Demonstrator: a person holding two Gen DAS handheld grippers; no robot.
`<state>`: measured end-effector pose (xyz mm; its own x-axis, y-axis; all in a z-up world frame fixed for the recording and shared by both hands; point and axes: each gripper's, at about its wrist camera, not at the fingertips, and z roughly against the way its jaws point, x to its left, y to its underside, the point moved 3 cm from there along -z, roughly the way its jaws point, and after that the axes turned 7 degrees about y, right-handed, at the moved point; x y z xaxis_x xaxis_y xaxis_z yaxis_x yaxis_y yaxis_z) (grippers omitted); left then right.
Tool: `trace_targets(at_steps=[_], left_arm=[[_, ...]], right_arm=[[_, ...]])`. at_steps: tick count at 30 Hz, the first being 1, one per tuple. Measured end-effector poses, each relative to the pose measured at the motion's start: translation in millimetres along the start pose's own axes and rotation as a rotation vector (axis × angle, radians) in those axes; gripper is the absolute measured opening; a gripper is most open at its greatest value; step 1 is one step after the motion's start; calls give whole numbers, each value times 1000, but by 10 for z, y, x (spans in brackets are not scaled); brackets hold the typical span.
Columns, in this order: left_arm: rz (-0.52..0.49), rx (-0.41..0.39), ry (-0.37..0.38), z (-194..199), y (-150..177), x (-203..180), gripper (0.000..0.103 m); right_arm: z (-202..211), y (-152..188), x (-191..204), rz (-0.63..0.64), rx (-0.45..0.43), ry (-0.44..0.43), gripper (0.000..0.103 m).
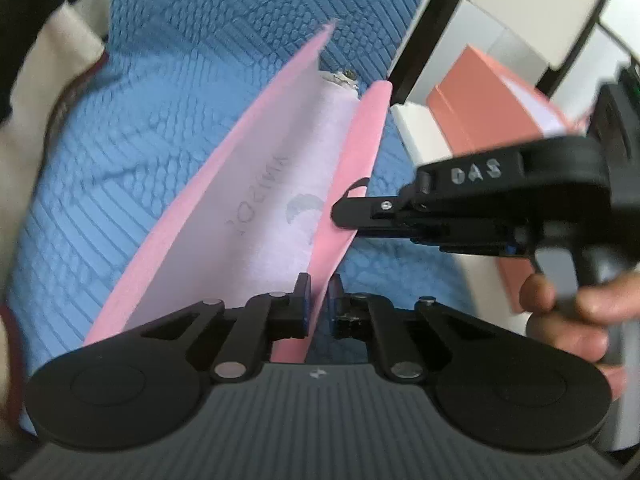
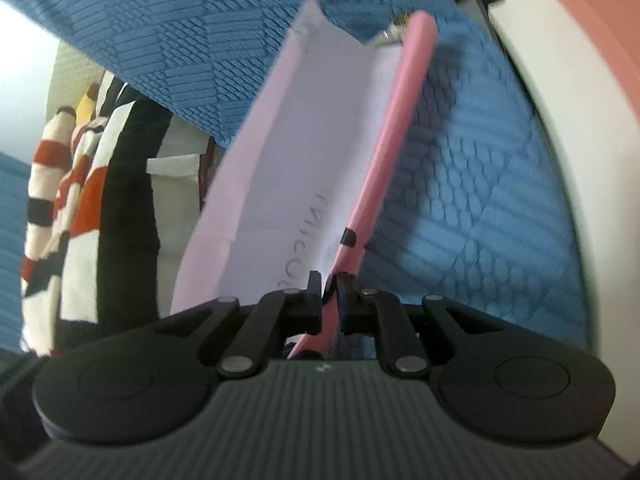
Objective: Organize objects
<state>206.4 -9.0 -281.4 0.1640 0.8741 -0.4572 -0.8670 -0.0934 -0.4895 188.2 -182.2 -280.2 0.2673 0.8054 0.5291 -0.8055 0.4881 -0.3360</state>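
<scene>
An open pink pouch point(image 1: 352, 168) with a pale lilac lining point(image 1: 256, 216) is held above a blue textured cloth point(image 1: 160, 100). My left gripper point(image 1: 318, 304) is shut on the pouch's right pink edge near me. My right gripper point(image 1: 340, 212) reaches in from the right and is shut on the same edge farther along. In the right wrist view the right gripper point(image 2: 330, 300) clamps the pink edge point(image 2: 396, 132), with the lining point(image 2: 304, 152) spread to the left. A small metal zipper pull point(image 1: 346, 78) sits at the pouch's far end.
A salmon-coloured box point(image 1: 488, 100) and white boxes point(image 1: 424, 136) lie to the right on the blue cloth. A striped red, white and black fabric point(image 2: 80, 208) hangs at the left in the right wrist view. A hand point(image 1: 576, 316) holds the right gripper's handle.
</scene>
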Motion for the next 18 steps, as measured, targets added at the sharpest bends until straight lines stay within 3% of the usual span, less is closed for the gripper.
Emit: trace_targets(at_steps=[5, 7, 12, 18], left_arm=[[110, -4, 26, 14, -34, 119, 5], [168, -3, 56, 17, -32, 181, 5], [283, 6, 98, -1, -11, 334, 5], [342, 16, 100, -13, 0, 424, 5]], right_arm=[[229, -92, -50, 37, -137, 77, 13], [290, -122, -86, 32, -163, 65, 13], [259, -111, 25, 88, -157, 4, 13], [38, -29, 241, 170, -95, -15, 13]])
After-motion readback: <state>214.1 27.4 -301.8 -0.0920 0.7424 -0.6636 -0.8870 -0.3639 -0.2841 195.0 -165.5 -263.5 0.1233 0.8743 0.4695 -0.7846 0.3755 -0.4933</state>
